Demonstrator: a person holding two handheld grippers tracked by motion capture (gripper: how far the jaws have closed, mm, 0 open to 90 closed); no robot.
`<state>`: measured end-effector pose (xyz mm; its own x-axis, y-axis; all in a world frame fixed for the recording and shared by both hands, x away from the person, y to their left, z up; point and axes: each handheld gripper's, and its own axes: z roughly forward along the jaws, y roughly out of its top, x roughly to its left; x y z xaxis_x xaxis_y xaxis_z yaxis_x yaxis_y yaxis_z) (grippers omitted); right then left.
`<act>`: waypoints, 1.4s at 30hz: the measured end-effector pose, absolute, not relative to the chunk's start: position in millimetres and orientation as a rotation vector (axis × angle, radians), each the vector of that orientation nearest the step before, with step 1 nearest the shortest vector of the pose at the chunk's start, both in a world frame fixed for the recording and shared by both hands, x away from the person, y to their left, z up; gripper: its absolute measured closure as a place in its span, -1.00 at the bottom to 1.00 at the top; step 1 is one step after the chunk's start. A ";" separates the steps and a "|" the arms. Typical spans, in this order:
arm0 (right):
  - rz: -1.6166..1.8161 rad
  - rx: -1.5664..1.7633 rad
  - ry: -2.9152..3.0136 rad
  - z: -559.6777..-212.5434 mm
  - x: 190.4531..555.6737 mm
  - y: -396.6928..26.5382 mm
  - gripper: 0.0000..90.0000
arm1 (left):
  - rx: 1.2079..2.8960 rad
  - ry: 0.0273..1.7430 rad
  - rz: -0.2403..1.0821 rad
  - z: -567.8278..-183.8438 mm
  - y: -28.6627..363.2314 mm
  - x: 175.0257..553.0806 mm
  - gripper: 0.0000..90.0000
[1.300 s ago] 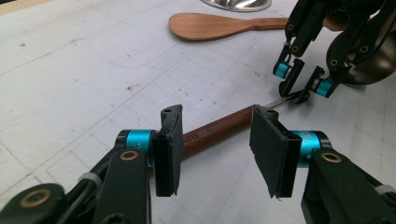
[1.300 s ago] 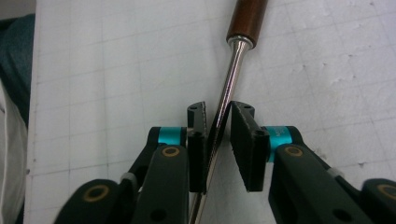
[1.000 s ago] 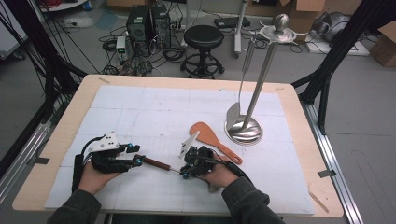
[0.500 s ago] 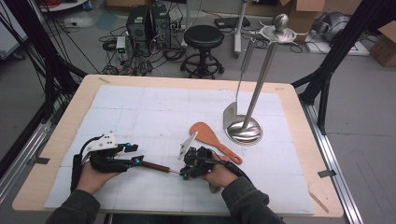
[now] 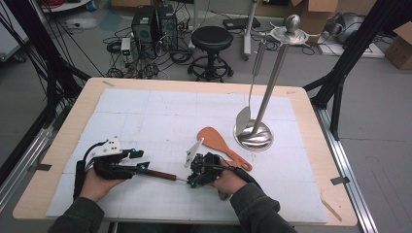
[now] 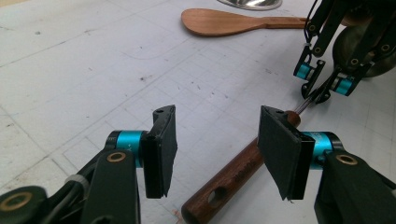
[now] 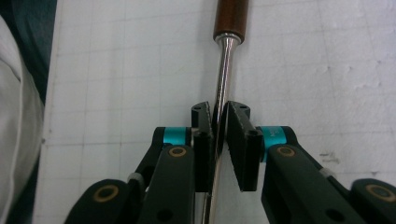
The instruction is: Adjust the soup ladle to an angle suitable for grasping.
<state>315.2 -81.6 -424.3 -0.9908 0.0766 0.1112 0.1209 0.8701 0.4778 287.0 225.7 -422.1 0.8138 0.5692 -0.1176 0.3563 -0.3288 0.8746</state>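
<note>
Pinching the thin steel shaft of a utensil with a dark wooden handle (image 7: 232, 18), my right gripper (image 7: 219, 122) has its pads pressed on the metal. The utensil lies on the white gridded mat (image 5: 160, 111), at six o'clock on the table, stretched between both hands. My left gripper (image 6: 217, 147), at eight o'clock, has its jaws spread, the wooden handle lying between them and just touching one pad. An orange-brown wooden spatula (image 5: 218, 141) rests at the right gripper's one o'clock.
</note>
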 end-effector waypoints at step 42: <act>-1.029 -0.193 -2.935 -404.7 316.8 -105.0 0.86 | 1.921 0.657 0.066 -424.1 219.1 289.4 0.09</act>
